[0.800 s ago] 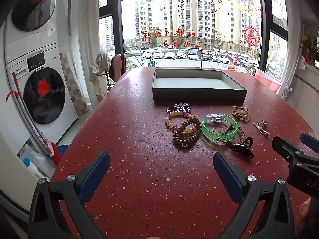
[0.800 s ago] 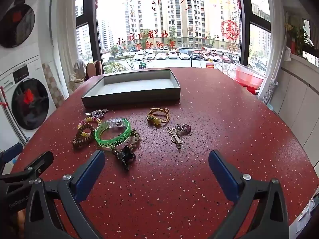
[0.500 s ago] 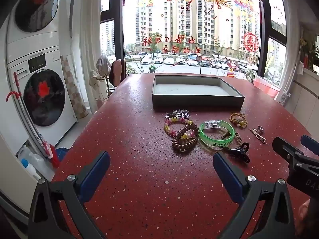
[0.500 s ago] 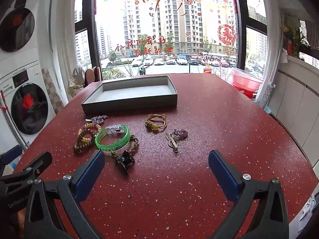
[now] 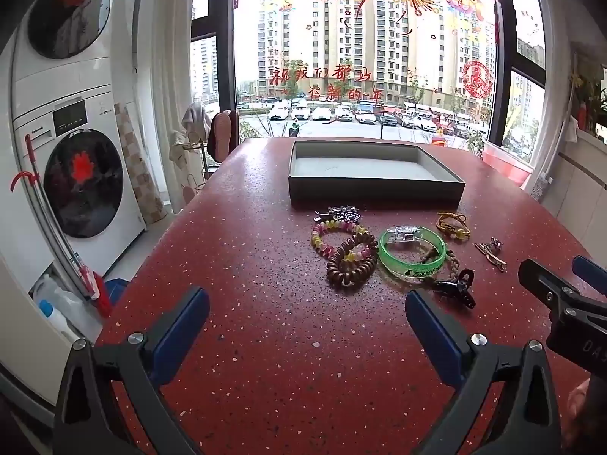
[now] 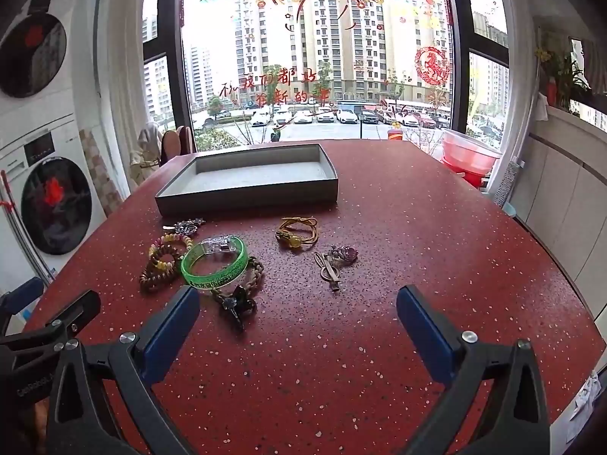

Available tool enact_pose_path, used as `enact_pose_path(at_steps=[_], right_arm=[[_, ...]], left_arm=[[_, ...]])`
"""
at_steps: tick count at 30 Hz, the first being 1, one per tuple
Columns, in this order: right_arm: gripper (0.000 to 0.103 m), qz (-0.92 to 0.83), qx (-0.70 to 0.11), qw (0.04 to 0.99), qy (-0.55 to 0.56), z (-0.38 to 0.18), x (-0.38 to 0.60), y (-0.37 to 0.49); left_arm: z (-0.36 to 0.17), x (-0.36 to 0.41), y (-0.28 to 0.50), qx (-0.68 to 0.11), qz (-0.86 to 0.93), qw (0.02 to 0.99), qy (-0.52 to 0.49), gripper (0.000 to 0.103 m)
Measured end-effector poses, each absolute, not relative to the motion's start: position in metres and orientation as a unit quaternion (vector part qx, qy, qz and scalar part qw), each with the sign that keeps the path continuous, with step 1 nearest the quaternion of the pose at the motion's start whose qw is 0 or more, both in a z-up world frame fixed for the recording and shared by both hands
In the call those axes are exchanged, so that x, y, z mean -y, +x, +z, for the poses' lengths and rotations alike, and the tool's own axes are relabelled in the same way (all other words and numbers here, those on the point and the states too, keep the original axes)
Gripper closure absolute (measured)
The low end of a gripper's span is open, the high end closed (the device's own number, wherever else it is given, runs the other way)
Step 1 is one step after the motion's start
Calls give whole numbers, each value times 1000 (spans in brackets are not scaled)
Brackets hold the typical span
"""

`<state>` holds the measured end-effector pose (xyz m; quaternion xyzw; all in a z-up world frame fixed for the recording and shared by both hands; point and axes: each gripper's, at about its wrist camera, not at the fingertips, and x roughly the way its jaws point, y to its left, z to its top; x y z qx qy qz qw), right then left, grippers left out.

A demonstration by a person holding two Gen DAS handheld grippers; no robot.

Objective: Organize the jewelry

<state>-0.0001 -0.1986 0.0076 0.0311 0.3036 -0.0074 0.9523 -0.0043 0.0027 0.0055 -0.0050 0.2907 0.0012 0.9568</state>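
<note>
The jewelry lies in a loose cluster on the red speckled desk (image 6: 417, 227), just in front of the near wall of the shallow grey rectangular tray (image 6: 246, 193), which has nothing in it. Nearest the tools is a small black claw hair clip (image 6: 237, 305), touching a braided brown bracelet (image 6: 256, 271) that runs under a translucent green plastic bangle (image 6: 214, 263). Left of the bangle a dark brown wooden bead bracelet (image 5: 351, 265) overlaps a pink and yellow bead bracelet (image 5: 330, 233), with a small silver charm piece (image 5: 339, 213) beyond them by the tray. To the right lie a yellow cord bracelet (image 6: 297, 231) and, nearer, a bronze hairpin with a purple ornament (image 6: 335, 263), its long axis running near to far.

Both tools hover above the desk, tilted down, short of the pile. The right gripper (image 6: 297, 328) has its jaws wide apart with nothing between them; the hairpin lies almost straight ahead of it, the clip just ahead of its left jaw. The left gripper (image 5: 307, 320) is equally spread and empty, with the bead bracelets ahead and slightly right. The right one looks closer to a first pick. The overlapping bracelets could drag together.
</note>
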Motion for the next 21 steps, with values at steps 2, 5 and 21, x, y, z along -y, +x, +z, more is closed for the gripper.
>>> enact_pose_path(at_steps=[2, 5, 21], right_arm=[[0, -7, -303, 952, 32, 9, 199, 0], [0, -7, -304, 952, 32, 6, 199, 0], [0, -10, -310, 950, 36, -1, 199, 1]], left_arm=[[5, -3, -4, -291, 2, 957, -5, 0], [5, -3, -3, -295, 2, 956, -6, 0], [-2, -3, 0, -308, 3, 951, -12, 0]])
